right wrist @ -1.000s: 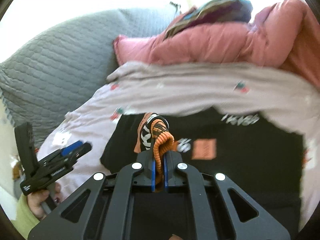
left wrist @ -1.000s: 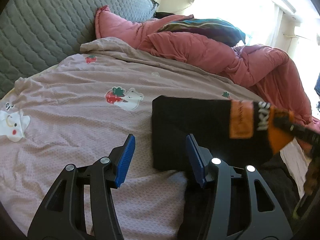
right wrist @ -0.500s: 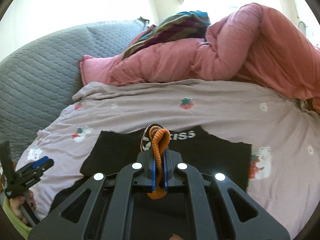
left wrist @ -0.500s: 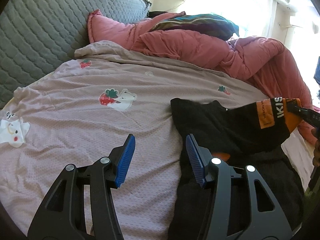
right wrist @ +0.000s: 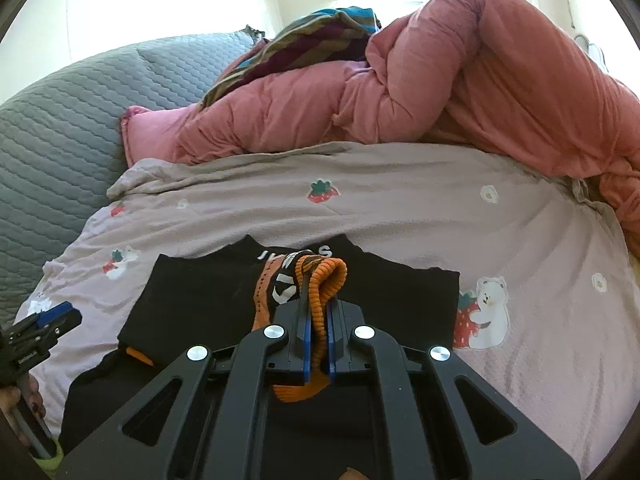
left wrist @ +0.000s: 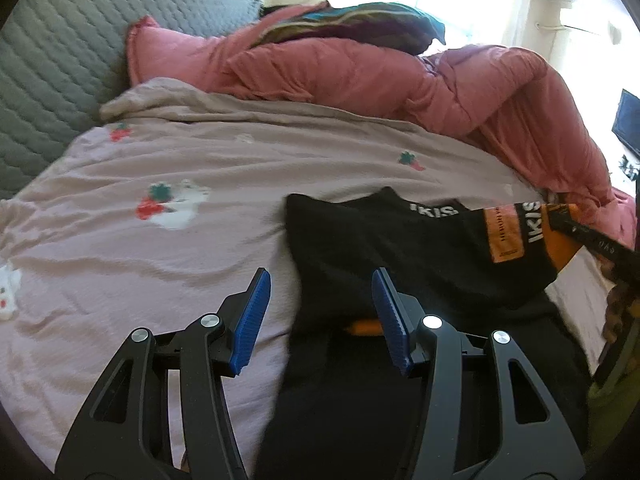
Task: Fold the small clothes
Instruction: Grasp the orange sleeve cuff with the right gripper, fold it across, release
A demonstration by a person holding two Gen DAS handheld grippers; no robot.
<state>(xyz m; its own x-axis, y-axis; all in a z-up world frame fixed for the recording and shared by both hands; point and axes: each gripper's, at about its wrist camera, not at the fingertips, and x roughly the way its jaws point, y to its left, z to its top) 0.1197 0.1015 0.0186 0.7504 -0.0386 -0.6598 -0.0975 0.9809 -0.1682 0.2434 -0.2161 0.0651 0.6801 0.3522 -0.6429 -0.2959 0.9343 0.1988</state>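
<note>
Left wrist view: the left gripper point(left wrist: 320, 312) is being held about half open, with nothing between its blue pads point(left wrist: 250, 320), so it is free to help. It is hanging just over the left edge of the black top point(left wrist: 400, 256), probably so that edge can be pinned or picked up next. The black top is lying on the pink bedsheet point(left wrist: 160, 260), from the middle out toward 3 o'clock. Its orange cuff point(left wrist: 564, 236) is being lifted at 3 o'clock by the right gripper point(left wrist: 560, 220), so the sleeve can be laid over the body. A pink quilt point(left wrist: 400, 76) is piled at 12 o'clock.

Right wrist view: the right gripper point(right wrist: 318, 336) is squeezed shut on the orange cuff point(right wrist: 326, 280), which is bunched between the jaws. The sleeve is being held up over the black top point(right wrist: 200, 292), seemingly for folding inward. The left gripper point(right wrist: 48, 324) is waiting at 9 o'clock beside the top's edge. The bedsheet point(right wrist: 540, 260) is spread flat underneath, giving room for folding.
</note>
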